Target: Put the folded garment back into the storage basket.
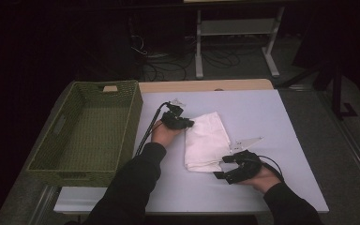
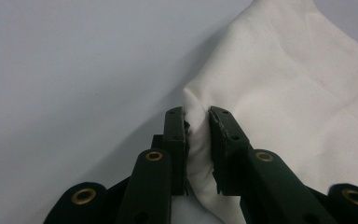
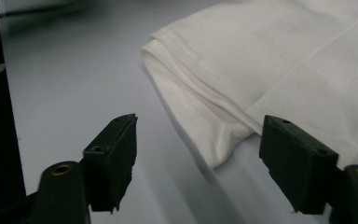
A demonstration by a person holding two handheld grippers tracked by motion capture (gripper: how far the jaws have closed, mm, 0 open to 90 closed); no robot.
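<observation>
- Folded white cloth (image 1: 206,140), soft and layered, lies mid-worktop (image 1: 272,122), right of the woven green basket (image 1: 91,131).
- Left gripper (image 2: 196,135): fingers pinch the cloth's edge.
- Right gripper (image 3: 198,158): fingers spread wide, empty, beside the cloth's corner.

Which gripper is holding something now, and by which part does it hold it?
The left gripper pinches the folded white cloth at a raised fold on its edge. The right gripper is open near a corner, holding nothing.

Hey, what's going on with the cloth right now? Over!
Left hand-held gripper shut on white cloth. Right hand-held gripper open beside folded corner. Nothing blocking.
</observation>
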